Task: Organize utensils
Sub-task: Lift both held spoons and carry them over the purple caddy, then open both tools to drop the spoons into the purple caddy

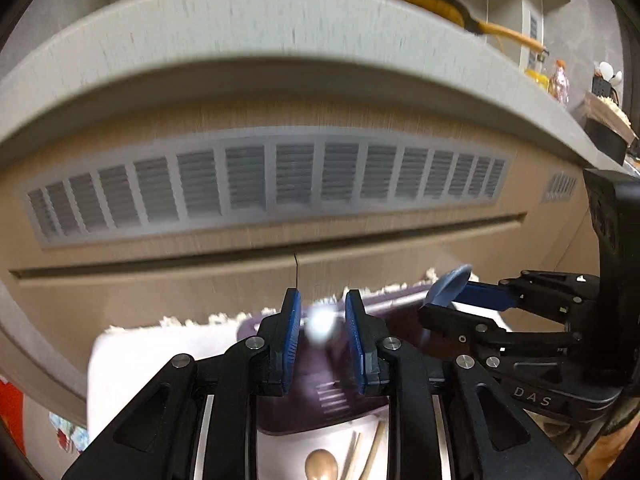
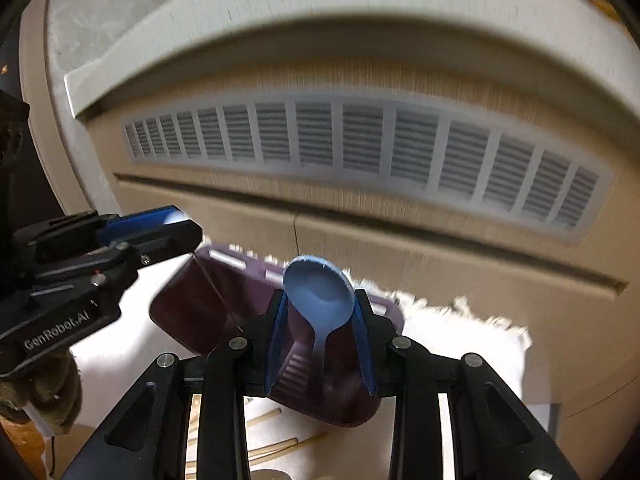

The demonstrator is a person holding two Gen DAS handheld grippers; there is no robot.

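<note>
My right gripper [image 2: 320, 320] is clamped on a blue spoon [image 2: 319, 296]; its bowl stands up between the pads, and its handle goes down between them. My left gripper [image 1: 320, 324] has a white thing [image 1: 321, 326] between its pads, too blurred to name, and I cannot tell if the pads press on it. Both grippers hang above a dark purple tray [image 2: 188, 304], which lies on a white cloth [image 2: 460, 340]. Near me on the cloth lie chopsticks [image 2: 276, 446] and a brown spoon [image 1: 321, 466]. Behind is a beige cabinet [image 1: 160, 288] with a grey vent [image 1: 260, 184].
</note>
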